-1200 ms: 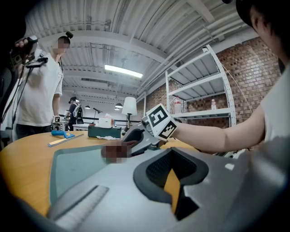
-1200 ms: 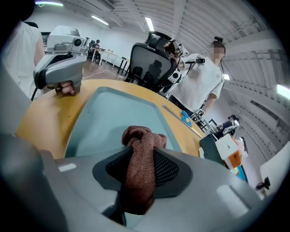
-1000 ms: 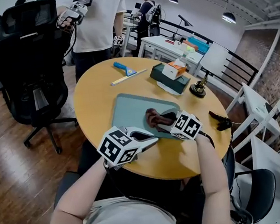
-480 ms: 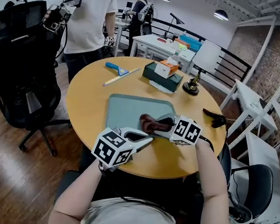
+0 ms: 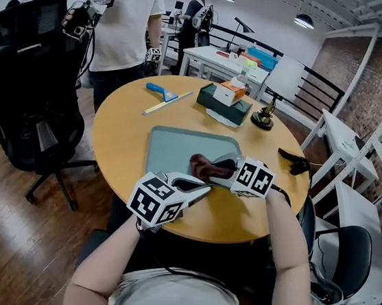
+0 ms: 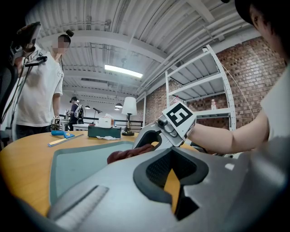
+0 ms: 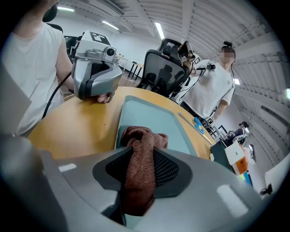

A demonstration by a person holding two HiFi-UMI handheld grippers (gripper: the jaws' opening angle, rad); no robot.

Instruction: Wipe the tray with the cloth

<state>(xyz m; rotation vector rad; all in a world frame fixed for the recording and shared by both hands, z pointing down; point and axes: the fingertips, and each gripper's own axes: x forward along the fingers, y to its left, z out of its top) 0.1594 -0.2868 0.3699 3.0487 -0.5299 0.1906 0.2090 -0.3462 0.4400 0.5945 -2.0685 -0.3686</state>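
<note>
Your right gripper (image 7: 138,156) clenched on the brown cloth (image 7: 144,136), cloth bunched at the teal tray's (image 7: 149,111) near end, your left gripper (image 6: 174,174) closed, empty, at the tray's near-left edge.

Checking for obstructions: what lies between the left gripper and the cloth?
Nothing but bare tray and a strip of table; the right gripper view shows the whole stretch from the left gripper to the cloth.

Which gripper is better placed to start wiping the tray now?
Right. The right gripper is shut on the brown cloth, which already lies on the teal tray. The left gripper is shut, empty, beside the tray's near edge.
</note>
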